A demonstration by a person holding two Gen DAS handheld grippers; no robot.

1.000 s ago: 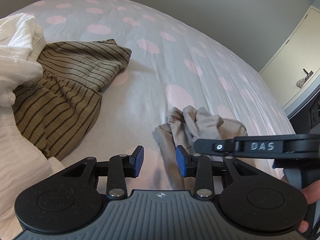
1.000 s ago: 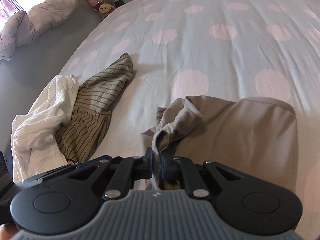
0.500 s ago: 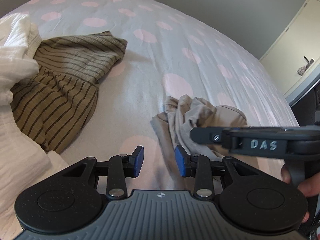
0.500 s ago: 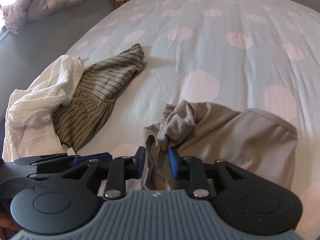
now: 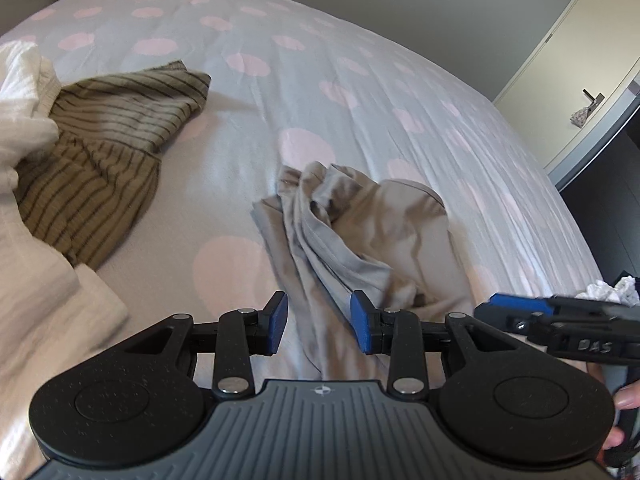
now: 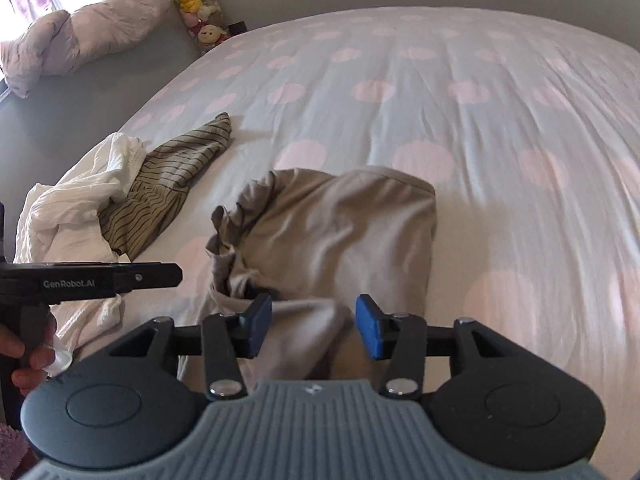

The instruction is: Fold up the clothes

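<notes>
Soft beige garment [image 6: 340, 232], bunched and ruffled at left edge, lies mid-bed just ahead of both claws. Right claw [image 6: 313, 328] opening, cloth below, pads clear. Left claw [image 5: 319, 322] half-wide, empty. Dotted bedsheet [image 6: 500, 120] bare rightward; striped garment [image 5: 104, 148] and white crinkled cloth [image 6: 76, 216] left.

Smooth matt beige garment [image 6: 340, 232], crinkled white cloth [image 6: 68, 216], soft spotted cotton bedsheet [image 6: 460, 100].
</notes>
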